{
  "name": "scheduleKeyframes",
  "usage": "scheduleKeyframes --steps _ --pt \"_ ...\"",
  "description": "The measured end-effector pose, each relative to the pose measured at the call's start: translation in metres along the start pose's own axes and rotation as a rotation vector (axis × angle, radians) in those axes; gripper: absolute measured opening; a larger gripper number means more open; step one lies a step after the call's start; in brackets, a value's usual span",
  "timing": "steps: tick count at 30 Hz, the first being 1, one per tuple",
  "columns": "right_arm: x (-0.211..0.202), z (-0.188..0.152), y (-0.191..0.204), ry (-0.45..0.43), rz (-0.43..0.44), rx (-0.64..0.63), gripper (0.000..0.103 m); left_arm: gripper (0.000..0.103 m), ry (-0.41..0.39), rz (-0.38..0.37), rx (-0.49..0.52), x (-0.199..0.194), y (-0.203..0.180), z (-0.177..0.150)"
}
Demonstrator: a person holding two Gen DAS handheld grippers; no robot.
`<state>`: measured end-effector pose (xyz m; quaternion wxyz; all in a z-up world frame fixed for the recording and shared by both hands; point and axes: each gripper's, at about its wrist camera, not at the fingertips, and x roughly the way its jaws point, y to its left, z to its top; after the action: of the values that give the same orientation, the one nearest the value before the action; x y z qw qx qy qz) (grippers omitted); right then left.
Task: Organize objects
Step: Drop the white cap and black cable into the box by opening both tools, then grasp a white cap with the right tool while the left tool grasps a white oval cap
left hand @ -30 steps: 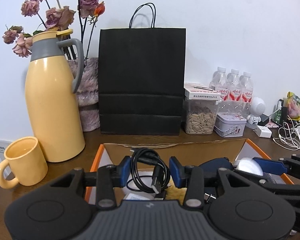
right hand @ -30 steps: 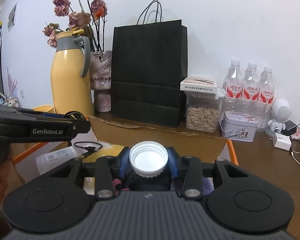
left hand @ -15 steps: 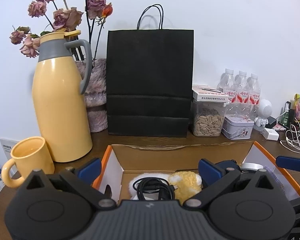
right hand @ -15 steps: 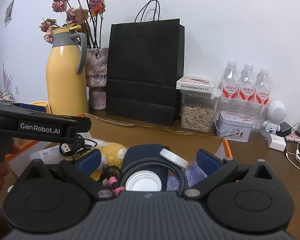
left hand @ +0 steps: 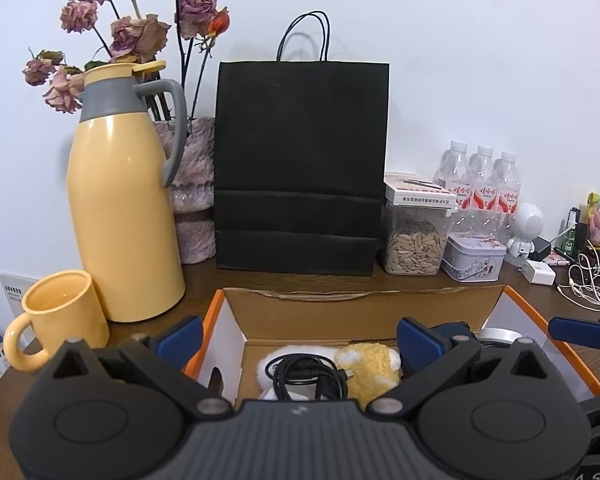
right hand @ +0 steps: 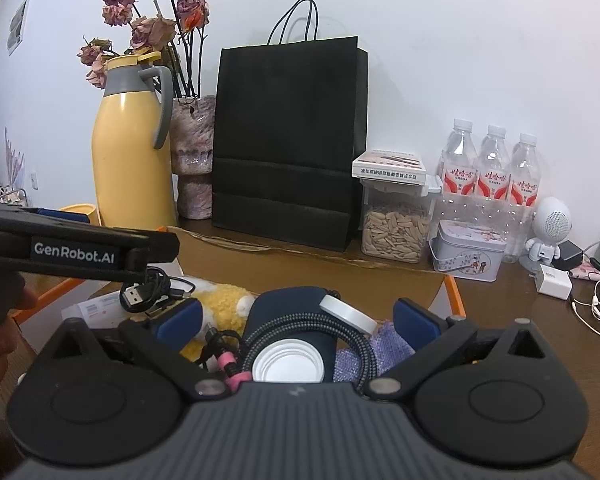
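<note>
Release step: your left gripper and right gripper hover over box, jaws wide, nothing held. Black cable and white cap lie inside, lower centre. Next: withdraw, seek remaining item.

three water bottles, one yellow flask, one mug, one black bag

Plain white wall behind a dark brown wooden table.

Glossy plastic jug; matt black paper bag; raw cardboard box; fluffy plush toy.
</note>
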<state>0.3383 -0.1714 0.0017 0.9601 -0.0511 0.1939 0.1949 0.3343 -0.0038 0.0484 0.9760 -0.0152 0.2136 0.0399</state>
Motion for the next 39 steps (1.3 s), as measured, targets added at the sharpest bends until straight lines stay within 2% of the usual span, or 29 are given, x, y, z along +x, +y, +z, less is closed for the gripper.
scheduleKeyframes --steps 18,31,39 --pt "-0.028 -0.013 -0.001 0.002 -0.027 0.006 0.103 0.103 -0.019 -0.002 -0.015 -0.03 0.004 -0.009" --pt "-0.085 -0.043 0.008 0.042 -0.028 0.016 0.103 0.103 -0.009 0.009 -0.022 -0.089 0.019 -0.035" --pt "-0.121 -0.069 0.012 0.085 -0.037 0.027 0.103 0.103 0.04 0.033 -0.022 -0.122 0.037 -0.062"
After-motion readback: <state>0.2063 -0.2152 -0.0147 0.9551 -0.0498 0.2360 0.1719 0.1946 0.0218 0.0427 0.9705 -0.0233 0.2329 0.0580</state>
